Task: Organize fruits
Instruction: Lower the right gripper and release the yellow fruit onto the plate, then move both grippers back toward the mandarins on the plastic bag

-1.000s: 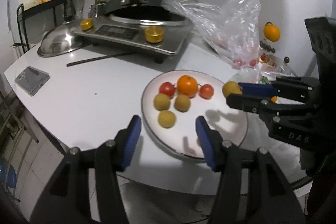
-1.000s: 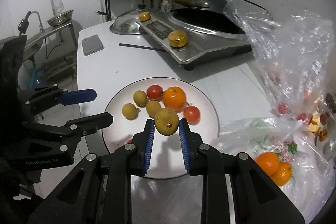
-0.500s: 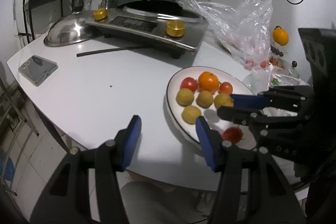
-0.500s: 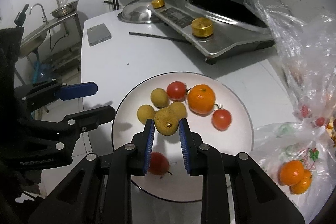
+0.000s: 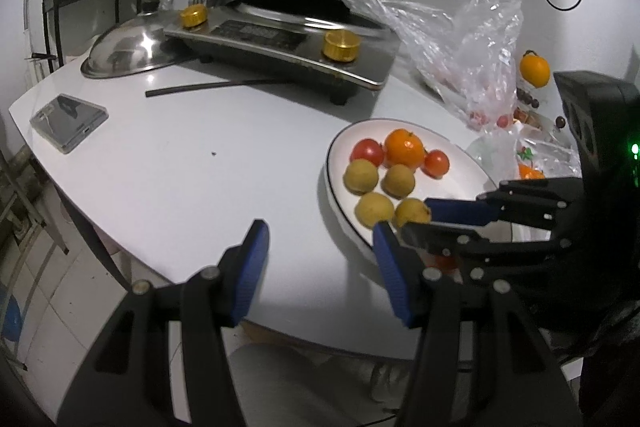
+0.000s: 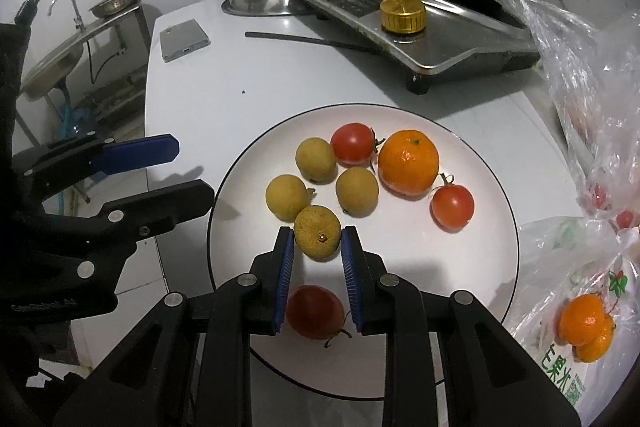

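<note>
Now, longan over plate.
Lower-right bag (image 6: 576, 367) reads "果水"; right gripper (image 6: 317, 251) pinches a longan (image 6: 317, 233) above the plate (image 6: 472, 267); left gripper (image 5: 320, 247) gapes empty.

Both wrist views are evenly lit from overhead, cool and fairly bright, and darken toward the rim. Strong fisheye bending curves the white table (image 5: 168, 163) and walls, with black corners outside the picture circle. The plate (image 6: 472, 267) carries soft shadows toward 6 o'clock. Glare sits on the steel lid (image 5: 128, 51) and plastic bag (image 5: 472, 39). Near fingers look slightly soft.
</note>
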